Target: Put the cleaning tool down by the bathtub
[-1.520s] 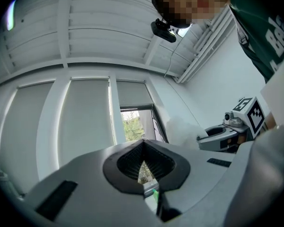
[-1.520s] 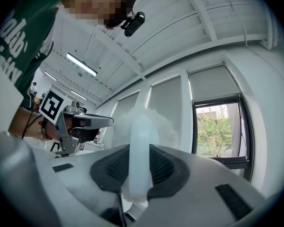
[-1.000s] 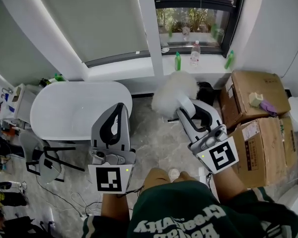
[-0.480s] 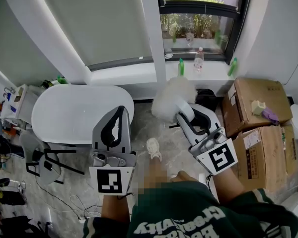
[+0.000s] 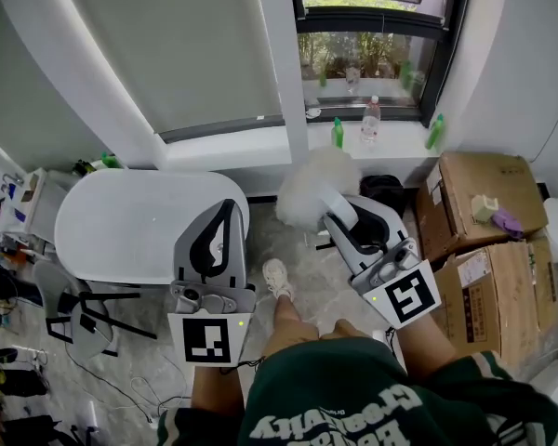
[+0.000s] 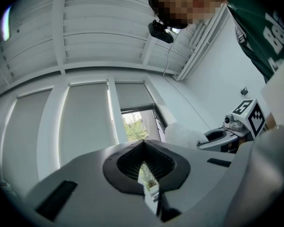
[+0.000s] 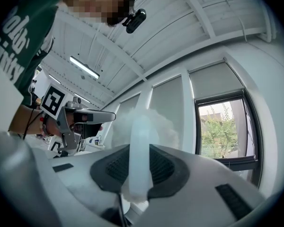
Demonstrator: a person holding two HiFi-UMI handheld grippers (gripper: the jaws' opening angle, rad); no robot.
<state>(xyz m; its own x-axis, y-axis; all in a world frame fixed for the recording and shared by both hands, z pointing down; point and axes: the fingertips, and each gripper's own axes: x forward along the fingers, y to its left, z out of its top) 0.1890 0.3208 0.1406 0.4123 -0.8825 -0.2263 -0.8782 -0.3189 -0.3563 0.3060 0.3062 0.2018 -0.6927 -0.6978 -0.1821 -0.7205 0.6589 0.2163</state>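
A fluffy white duster (image 5: 312,187) with a white handle is the cleaning tool. My right gripper (image 5: 344,217) is shut on its handle (image 7: 141,141), and the fluffy head (image 7: 149,122) sticks out past the jaws, held above the floor. The white oval bathtub (image 5: 121,180) stands at the left, under the blinds. My left gripper (image 5: 227,204) hovers at the tub's right end, shut with nothing in it; in the left gripper view the left gripper (image 6: 143,144) points at the window, with the duster (image 6: 182,135) off to its right.
Two cardboard boxes (image 5: 482,186) (image 5: 495,282) stand at the right. Bottles (image 5: 370,119) line the windowsill. A black-framed chair (image 5: 86,307) sits left of the tub. The person's white shoe (image 5: 277,278) is on the marble floor between the grippers.
The person has stepped forward, one white shoe now showing on the floor. Both grippers have moved ahead together towards the window wall, the right one still gripping the duster.
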